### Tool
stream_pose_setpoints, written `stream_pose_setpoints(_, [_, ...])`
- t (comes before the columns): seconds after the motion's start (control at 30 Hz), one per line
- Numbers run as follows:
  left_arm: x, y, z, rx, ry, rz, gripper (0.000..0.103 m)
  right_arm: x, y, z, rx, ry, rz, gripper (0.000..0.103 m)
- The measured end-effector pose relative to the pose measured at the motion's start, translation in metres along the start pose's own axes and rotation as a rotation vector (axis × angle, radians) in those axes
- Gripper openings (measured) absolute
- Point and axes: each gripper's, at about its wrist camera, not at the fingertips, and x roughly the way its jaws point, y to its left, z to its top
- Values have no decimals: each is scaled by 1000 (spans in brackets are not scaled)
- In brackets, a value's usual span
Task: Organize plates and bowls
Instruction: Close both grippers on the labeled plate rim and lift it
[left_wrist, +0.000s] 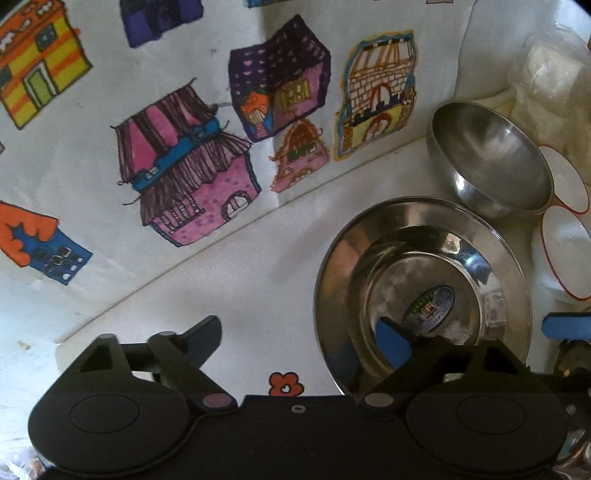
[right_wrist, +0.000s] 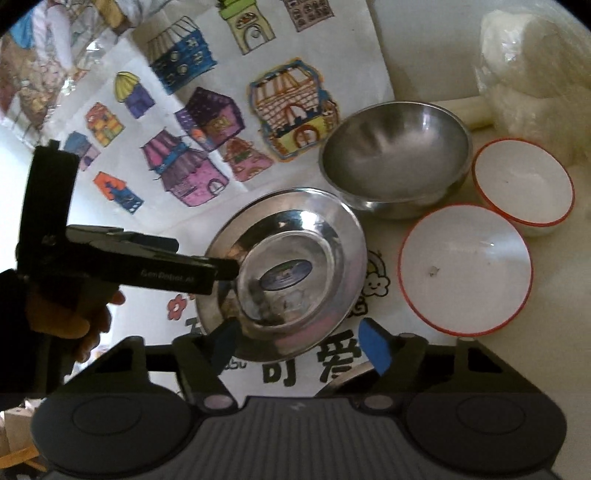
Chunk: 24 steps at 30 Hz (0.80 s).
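Observation:
A steel plate with a sticker in its middle lies on the white table cover. My left gripper is open and straddles the plate's left rim, one finger inside the plate and the other outside over the cloth. My right gripper is open at the plate's near rim, and no pad presses on the rim. Behind the plate stands a steel bowl. Two white bowls with red rims, one large and one smaller, sit to the right.
Paper with coloured house drawings covers the surface behind the plate. A clear plastic bag lies at the back right. Another steel rim shows under my right finger. A hand holds the left gripper.

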Motion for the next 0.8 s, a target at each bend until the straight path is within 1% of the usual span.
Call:
stream_pose_setpoints(0.07, [2,1,1,-13,4,-16,82,3,0,1,10,-2,-9,66])
stream_pose_setpoints(0.13, [3,2,1,-33,6,-36,79,8,-2,3,20,0,-25,58])
stream_pose_setpoints(0.17, [4,3,1,-44,7,-51,72,9,-3,4,25,0,-32,56])
stream_pose_setpoints(0.2, [5,4,2,-52,7,-65,61,10,-4,4,30,-2,-38,54])
stream_pose_setpoints(0.27, [6,6,2,-69,13,-88,51,11,-5,6,43,-4,-44,46])
stream_pose_setpoints(0.3, [6,7,1,-73,11,-95,46,12,-6,6,48,-4,-46,41])
stream_pose_setpoints(0.33, [6,8,1,-75,9,-104,43,13,-7,7,52,-2,-51,37])
stream_pose_setpoints(0.37, [6,9,0,-78,7,-117,35,13,-8,7,57,0,-52,35])
stream_pose_setpoints(0.4, [5,9,0,-85,7,-130,27,13,-9,6,61,2,-51,30])
stream_pose_setpoints(0.43, [5,9,0,-93,8,-134,28,13,-10,6,64,4,-49,25])
stream_pose_setpoints(0.5, [2,8,-4,-105,7,-131,27,13,-11,5,63,9,-51,20])
stream_pose_setpoints(0.63, [-6,11,-16,-133,7,-136,26,11,-11,1,54,18,-39,19])
stream_pose_setpoints(0.8, [-19,11,-26,-174,-17,-129,25,0,-7,-3,18,11,-12,18])
